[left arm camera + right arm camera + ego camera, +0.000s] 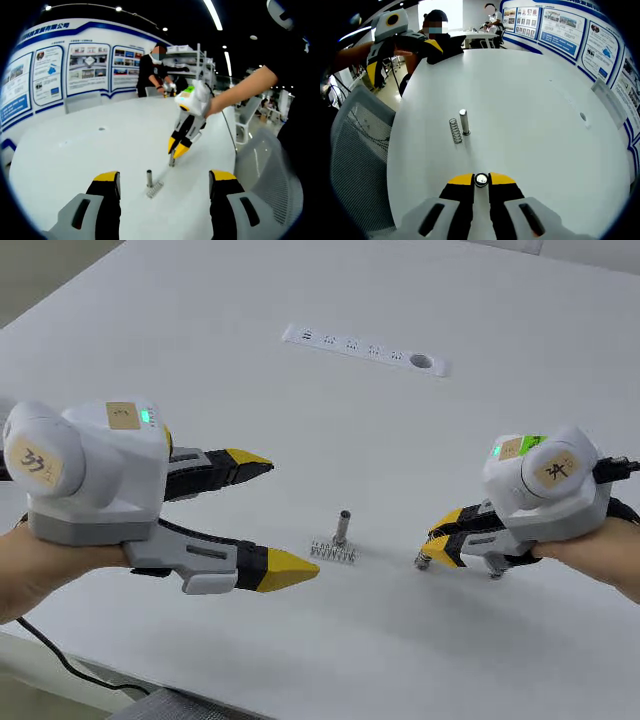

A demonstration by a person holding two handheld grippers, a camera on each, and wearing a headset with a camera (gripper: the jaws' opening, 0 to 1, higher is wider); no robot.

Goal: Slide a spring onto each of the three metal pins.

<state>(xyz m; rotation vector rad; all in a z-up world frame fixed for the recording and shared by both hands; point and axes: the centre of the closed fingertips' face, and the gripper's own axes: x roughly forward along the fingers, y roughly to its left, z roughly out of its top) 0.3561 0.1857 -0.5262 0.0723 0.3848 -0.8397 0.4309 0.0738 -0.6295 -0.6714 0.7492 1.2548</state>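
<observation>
Pinching shiny metal pin (481, 179) in right gripper (432, 543) fingers, left gripper (292, 517) fingers spread empty, coiled spring (333, 553) beside upright pin (342, 526)

Upright metal pin (343, 525), coil spring (333, 553) lying just beside, second pin (481, 179) gripped

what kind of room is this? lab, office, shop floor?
Probably an office meeting or demo room: a big white table with a power strip on it, blue-trimmed display boards along the wall, a mesh chair at the table's edge.
</observation>
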